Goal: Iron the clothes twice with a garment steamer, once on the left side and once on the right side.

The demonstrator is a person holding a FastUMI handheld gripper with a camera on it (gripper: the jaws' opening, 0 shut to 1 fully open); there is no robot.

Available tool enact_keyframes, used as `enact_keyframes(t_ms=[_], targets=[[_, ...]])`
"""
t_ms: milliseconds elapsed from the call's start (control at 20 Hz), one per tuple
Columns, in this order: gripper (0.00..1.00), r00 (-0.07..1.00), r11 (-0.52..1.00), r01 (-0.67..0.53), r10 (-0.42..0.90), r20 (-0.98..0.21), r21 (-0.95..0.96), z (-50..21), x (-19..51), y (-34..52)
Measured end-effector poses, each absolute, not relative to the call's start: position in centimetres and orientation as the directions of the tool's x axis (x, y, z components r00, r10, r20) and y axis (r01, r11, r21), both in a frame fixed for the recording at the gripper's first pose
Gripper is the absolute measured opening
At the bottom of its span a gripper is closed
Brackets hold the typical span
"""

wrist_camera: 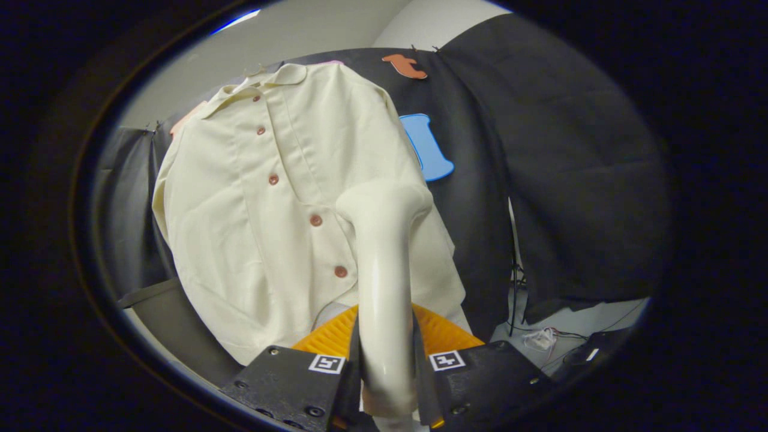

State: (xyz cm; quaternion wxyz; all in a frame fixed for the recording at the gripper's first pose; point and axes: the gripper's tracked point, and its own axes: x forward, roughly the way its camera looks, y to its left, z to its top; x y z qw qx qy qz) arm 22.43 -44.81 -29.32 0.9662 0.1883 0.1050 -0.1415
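Garment steamer (384,264): pale handle stands between the two fingers and rises ahead of them, its head bent forward over the shirt's front, right of the button row. Whether the head touches the cloth cannot be told.

Shirt (240,198): cream, buttoned, hanging tilted against the black booth wall (558,156), just beyond the steamer. Its lower hem is hidden behind the fingers and the handle; the far sleeve is out of sight.

Loose cables (543,339) lie on the floor to the right, too small to make out.

Gripper (387,366): fingers drawn narrow, one on each side of the handle, both pressed against it.
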Motion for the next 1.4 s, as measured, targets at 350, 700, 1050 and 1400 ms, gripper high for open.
enact_keyframes(t_ms=[350, 700, 1050, 1400], targets=[[0.37, 0.910, 0.876, 0.358, -0.250, -0.330, 0.324, -32.4, 20.1, -44.3], [0.37, 0.889, 0.863, 0.388, -0.258, -0.378, 0.323, -34.4, 17.4, -43.9], [0.36, 0.876, 0.851, 0.400, -0.245, -0.416, 0.340, -36.0, 14.6, -41.9], [0.36, 0.902, 0.871, 0.342, -0.198, -0.384, 0.353, -32.4, 10.7, -35.8]])
